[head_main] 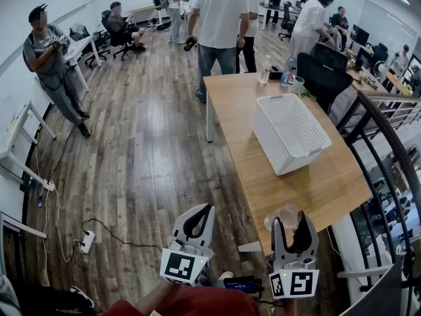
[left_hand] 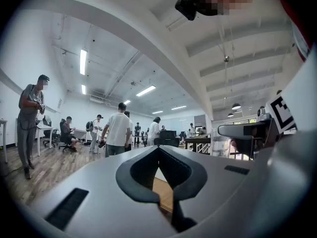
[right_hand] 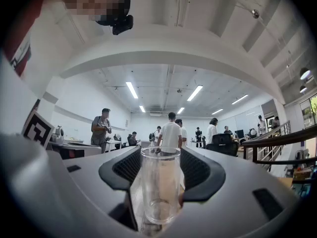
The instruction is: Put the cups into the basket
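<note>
A clear glass cup (head_main: 288,216) (right_hand: 159,182) stands upright near the front edge of the wooden table (head_main: 316,183). My right gripper (head_main: 291,214) (right_hand: 159,155) is around it, open. The cup sits between the dark pads (right_hand: 200,175) with a thin gap on each side. The white slatted basket (head_main: 263,137) rests farther back on the table and looks empty. My left gripper (head_main: 210,207) (left_hand: 158,148) hangs over the floor to the left of the table, shut, with nothing in it.
A clear bottle (head_main: 265,70), a blue bottle (head_main: 288,71) and a green cup (head_main: 298,84) stand at the table's far end. A black chair (head_main: 322,78) and a railing (head_main: 388,150) flank the right side. People (head_main: 220,25) stand beyond. A power strip (head_main: 87,242) lies on the floor.
</note>
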A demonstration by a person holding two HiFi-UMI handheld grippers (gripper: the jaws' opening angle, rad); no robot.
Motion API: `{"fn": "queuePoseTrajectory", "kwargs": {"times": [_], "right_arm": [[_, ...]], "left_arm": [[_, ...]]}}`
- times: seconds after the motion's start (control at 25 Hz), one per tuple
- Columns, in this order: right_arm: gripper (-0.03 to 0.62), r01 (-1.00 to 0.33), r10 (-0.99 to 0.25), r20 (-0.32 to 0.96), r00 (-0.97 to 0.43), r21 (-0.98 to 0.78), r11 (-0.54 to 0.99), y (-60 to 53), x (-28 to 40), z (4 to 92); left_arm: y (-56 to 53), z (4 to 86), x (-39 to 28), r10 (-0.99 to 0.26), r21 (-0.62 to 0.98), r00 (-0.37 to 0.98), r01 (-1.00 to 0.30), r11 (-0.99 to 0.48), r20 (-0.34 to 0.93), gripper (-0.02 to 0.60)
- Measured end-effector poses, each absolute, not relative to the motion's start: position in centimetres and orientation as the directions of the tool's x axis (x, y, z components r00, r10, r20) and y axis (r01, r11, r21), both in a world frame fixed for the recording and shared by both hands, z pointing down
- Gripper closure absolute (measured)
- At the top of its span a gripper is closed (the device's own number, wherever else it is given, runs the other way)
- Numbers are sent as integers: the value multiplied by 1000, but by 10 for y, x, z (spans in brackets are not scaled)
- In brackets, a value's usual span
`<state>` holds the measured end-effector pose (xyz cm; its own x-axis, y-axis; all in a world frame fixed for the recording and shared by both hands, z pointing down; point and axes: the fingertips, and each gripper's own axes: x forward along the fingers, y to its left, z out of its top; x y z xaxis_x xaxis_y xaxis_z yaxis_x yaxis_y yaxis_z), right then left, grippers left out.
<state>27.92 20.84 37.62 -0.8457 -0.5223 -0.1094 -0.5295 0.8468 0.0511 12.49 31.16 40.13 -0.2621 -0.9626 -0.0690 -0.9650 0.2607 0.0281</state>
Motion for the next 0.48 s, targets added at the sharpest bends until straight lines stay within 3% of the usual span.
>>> {"fn": "queuePoseTrajectory", "kwargs": {"times": [0.48], "right_arm": [[342,-519,-510,-110,-853,67,852,209,281,371]], "left_arm": [[314,395,126,-957,32,-283,-959,281,-70,575]]}}
